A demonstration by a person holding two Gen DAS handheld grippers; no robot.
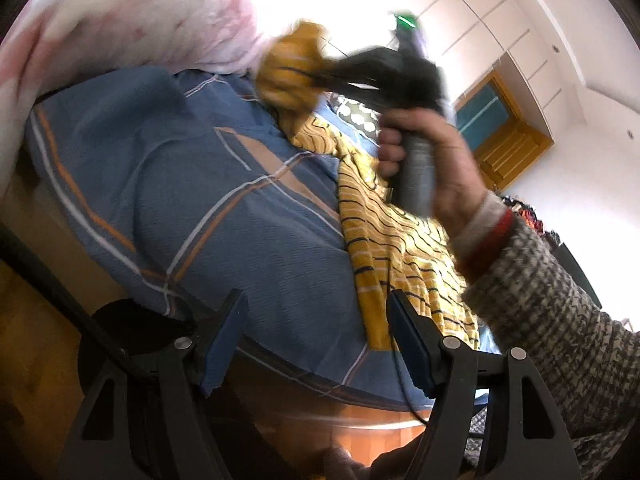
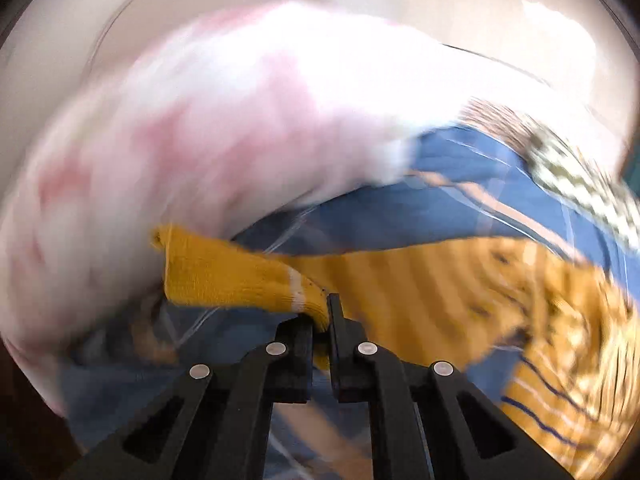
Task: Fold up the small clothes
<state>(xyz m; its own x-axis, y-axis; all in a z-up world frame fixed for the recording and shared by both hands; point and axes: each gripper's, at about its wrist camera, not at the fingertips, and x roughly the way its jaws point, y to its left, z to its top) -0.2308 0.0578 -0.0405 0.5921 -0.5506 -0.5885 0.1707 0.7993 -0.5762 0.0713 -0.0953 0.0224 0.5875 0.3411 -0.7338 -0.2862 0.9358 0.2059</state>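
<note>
The yellow striped sweater (image 1: 400,240) lies partly on the bed (image 1: 168,184), stretched across the blue checked bedcover, with one end lifted off the surface. That raised end looks like a sleeve cuff (image 2: 224,276), plain mustard knit with a pale band, and it is held up in the air, probably so the sleeve can be carried over the body of the garment for a fold or pulled straight first. The rest of the sweater trails down from the cuff and spreads out flat toward the near edge of the bed, which would keep the body anchored while the sleeve moves.

The right gripper (image 2: 320,320) has its jaws pressed nearly together, pinching the knit of the cuff just behind the pale band; a fold of yellow fabric bulges between them. In the left wrist view the person's right hand (image 1: 424,152) is wrapped around that gripper's handle, blurred with motion, above the sweater.

The left gripper (image 1: 316,344) is spread wide and holds nothing; its jaws hang near the bed's edge, apart from the sweater's hem, probably waiting to pin or take a corner.

A pink and white blanket (image 2: 224,120) is heaped at the far side of the bed, close beside the lifted cuff.
</note>
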